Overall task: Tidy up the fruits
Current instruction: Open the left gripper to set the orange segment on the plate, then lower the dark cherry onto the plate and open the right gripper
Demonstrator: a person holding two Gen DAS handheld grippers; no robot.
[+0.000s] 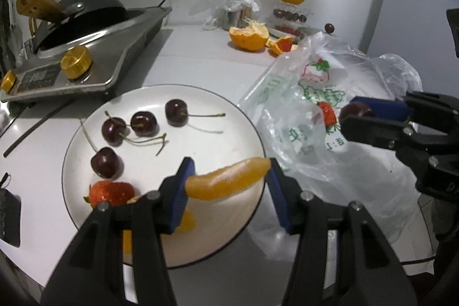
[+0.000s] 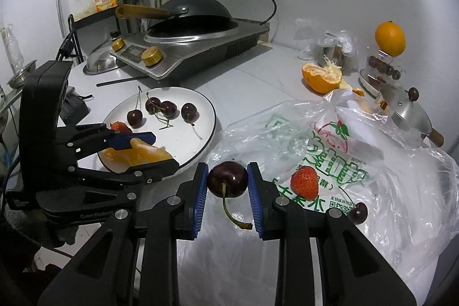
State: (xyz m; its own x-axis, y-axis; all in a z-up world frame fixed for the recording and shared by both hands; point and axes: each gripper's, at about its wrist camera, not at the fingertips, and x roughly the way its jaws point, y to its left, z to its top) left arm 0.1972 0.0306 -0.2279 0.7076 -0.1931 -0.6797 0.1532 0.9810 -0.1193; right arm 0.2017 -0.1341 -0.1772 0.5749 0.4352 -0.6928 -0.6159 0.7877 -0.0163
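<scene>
Left wrist view looks down over the white plate, which sits on the worktop near its front edge, beside the induction cooker at the back left. The left hand-held gripper grasps an orange segment end to end between its blue pads, low over the plate's near rim, likely so the slice can be set beside the other orange pieces and the strawberry lying there. Four cherries lie grouped toward the plate's far side, stems trailing, which suggests fruit is being sorted by kind. Right wrist view shows the right hand-held gripper clenched on a dark cherry, its stem hanging down between the fingers, held above the crumpled plastic bag at the plate's right. Another strawberry and one more cherry rest on the bag, not yet moved. A half-peeled orange lies toward the worktop's back right corner.
</scene>
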